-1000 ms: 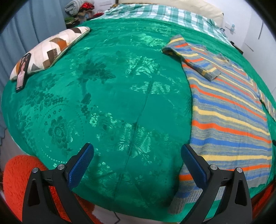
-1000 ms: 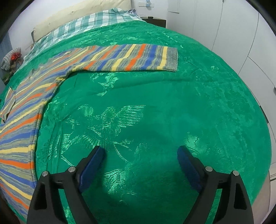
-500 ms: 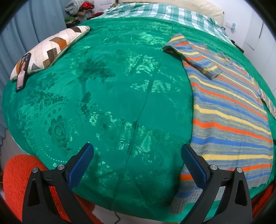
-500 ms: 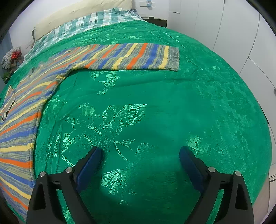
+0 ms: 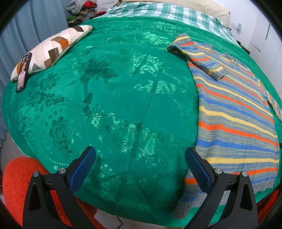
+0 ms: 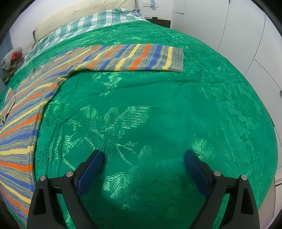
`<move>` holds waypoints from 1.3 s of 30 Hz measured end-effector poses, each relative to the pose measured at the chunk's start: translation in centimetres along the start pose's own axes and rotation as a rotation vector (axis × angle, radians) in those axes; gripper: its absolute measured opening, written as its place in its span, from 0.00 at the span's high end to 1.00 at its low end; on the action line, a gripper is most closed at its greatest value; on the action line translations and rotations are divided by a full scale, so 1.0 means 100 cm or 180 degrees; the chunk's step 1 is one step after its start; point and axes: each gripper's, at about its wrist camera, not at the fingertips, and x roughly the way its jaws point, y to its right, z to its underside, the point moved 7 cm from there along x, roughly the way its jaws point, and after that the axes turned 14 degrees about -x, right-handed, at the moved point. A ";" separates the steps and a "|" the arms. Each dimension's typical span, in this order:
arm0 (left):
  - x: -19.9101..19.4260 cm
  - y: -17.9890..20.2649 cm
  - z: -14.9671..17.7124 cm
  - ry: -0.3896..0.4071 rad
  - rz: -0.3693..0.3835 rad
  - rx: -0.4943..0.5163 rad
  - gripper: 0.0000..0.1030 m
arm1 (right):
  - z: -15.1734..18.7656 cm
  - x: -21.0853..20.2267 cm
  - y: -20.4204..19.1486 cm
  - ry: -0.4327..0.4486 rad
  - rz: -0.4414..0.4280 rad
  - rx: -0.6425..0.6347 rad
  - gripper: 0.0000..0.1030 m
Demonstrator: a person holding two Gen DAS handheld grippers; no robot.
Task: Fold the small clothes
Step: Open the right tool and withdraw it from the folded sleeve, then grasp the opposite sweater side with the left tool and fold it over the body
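Note:
A striped knit sweater (image 5: 234,119) in grey, orange, blue and yellow lies flat on the green bedspread (image 5: 112,98). In the left wrist view it fills the right side, with one sleeve (image 5: 202,58) folded across its chest. In the right wrist view its body (image 6: 19,133) lies at the left and the other sleeve (image 6: 134,58) stretches out to the right. My left gripper (image 5: 140,154) is open and empty above the bedspread, its right finger over the sweater's bottom hem. My right gripper (image 6: 143,155) is open and empty over bare bedspread, right of the sweater.
A patterned pillow (image 5: 52,49) with a phone (image 5: 23,72) leaning on it lies at the bed's left edge. A checked sheet (image 5: 158,10) and cream headboard are at the far end. An orange fluffy thing (image 5: 15,186) sits below the bed's near edge. White cupboard doors (image 6: 238,35) stand right.
The right gripper has drawn back and tilted slightly, so the outstretched sleeve sits lower in its view. The left view is almost unchanged.

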 end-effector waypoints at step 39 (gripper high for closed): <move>-0.009 0.196 -0.093 0.0400 0.0739 0.1801 0.02 | 0.000 0.002 -0.001 -0.0005 -0.0043 0.0007 0.05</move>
